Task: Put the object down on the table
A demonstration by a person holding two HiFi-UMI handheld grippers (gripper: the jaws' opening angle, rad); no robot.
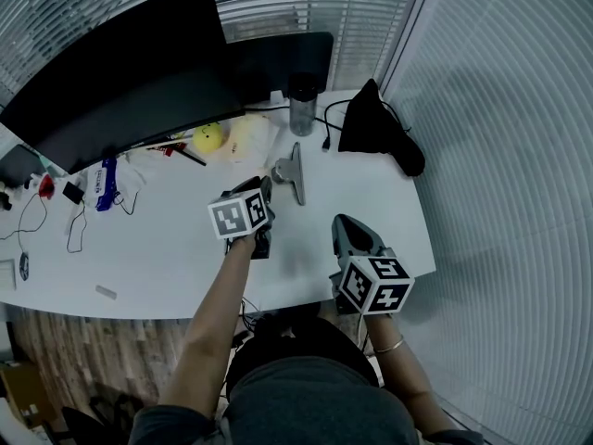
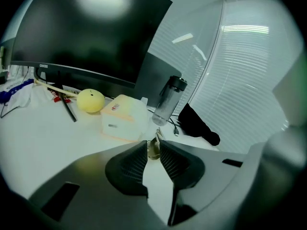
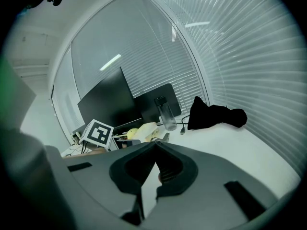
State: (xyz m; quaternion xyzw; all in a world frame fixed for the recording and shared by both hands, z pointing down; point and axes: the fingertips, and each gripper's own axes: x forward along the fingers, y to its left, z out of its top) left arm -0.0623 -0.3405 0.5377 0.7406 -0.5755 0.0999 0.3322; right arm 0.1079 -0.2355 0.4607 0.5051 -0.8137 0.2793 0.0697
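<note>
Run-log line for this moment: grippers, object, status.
left gripper: shut on metal piece | right gripper: shut, empty | metal piece: low at table, contact unclear | status: not yet released

Dim, cool and grey-green all round. Pale daylight seeps through the blinds (image 1: pixel 500 109); a soft glare sits on the monitor (image 2: pixel 86 32). My gripper views bulge, blackening at the corners, and my left gripper (image 2: pixel 153 146) up close is blurred, jaws included.

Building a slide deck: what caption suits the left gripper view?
Left gripper, jaws closed on a small object, above a white desk with monitor, yellow ball and bottle.
</note>
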